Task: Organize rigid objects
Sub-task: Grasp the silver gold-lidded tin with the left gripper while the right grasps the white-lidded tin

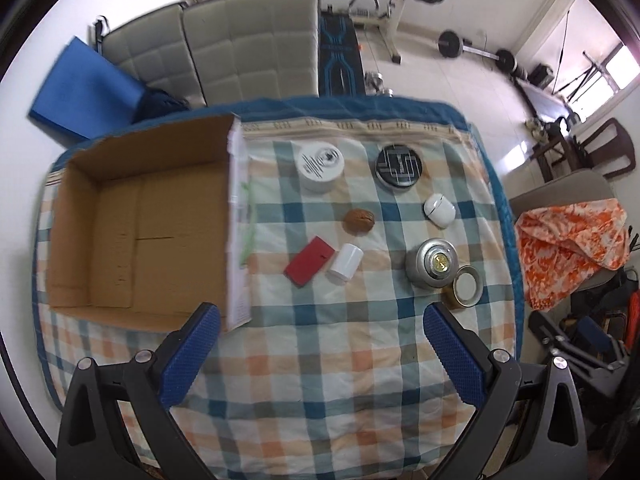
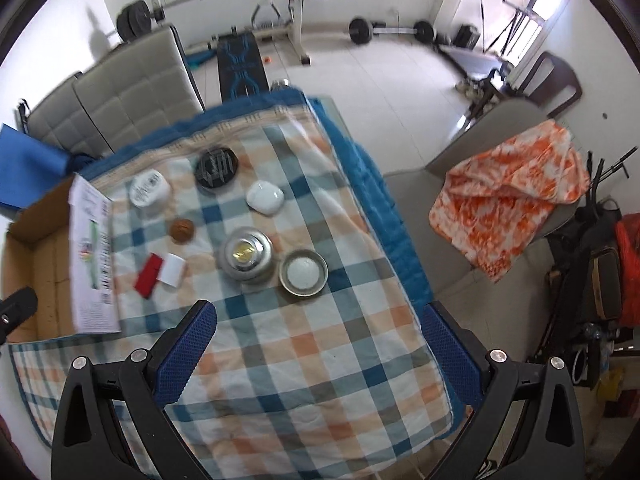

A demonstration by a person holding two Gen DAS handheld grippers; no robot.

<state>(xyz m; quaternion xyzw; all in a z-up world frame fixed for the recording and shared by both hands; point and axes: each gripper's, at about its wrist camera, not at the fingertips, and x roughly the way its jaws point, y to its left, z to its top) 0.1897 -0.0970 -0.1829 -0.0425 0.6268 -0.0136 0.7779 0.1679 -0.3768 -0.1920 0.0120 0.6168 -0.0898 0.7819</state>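
An open, empty cardboard box (image 1: 140,220) sits at the left of the checkered cloth (image 1: 320,360). Right of it lie a white round tin (image 1: 321,165), a black round tin (image 1: 399,166), a white earbud case (image 1: 439,210), a walnut (image 1: 359,221), a red card box (image 1: 309,267), a white cylinder (image 1: 345,263), a silver metal pot (image 1: 433,262) and a gold-rimmed lid (image 1: 467,286). My left gripper (image 1: 320,328) is open and empty, above the cloth's near part. My right gripper (image 2: 318,320) is open and empty, just short of the lid (image 2: 303,274) and pot (image 2: 247,255).
Grey padded chairs (image 1: 240,48) stand behind the table. A chair with an orange patterned cloth (image 2: 508,204) stands to the right. Weight bench and barbells (image 2: 296,4) are at the back. The table's right edge (image 2: 400,240) drops to white floor.
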